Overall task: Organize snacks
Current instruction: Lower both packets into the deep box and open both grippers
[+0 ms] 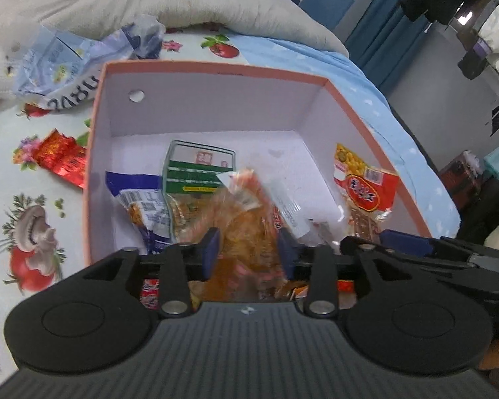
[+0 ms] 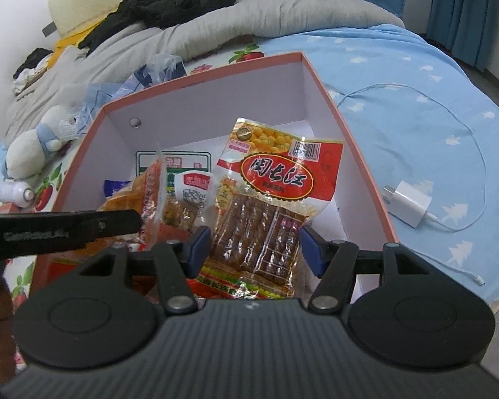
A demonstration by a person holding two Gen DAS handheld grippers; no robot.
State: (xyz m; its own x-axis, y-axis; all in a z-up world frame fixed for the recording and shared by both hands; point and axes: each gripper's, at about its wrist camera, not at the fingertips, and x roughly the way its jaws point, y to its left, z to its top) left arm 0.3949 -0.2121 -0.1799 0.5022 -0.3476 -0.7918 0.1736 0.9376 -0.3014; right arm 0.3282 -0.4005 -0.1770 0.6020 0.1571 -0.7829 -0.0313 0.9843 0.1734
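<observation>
An open pink box (image 1: 216, 66) with a white inside stands on the bed. My left gripper (image 1: 248, 242) is over its near side, jaws apart. A blurred orange snack packet (image 1: 246, 219) is between the pads without being pressed. Under it lie a green packet (image 1: 196, 169) and a blue-and-white packet (image 1: 143, 206). My right gripper (image 2: 254, 236) has both pads against the edges of a red-and-yellow soybean packet (image 2: 269, 179), which stands upright by the box's right wall (image 2: 349, 126). The orange packet (image 2: 143, 199) appears to its left.
A red wrapper (image 1: 61, 158) and a crumpled blue plastic bag (image 1: 60, 66) lie on the printed cloth left of the box. A plush toy (image 2: 33, 153) sits further left. A white charger (image 2: 411, 206) with its cable lies right of the box. A grey duvet (image 2: 249, 10) is behind.
</observation>
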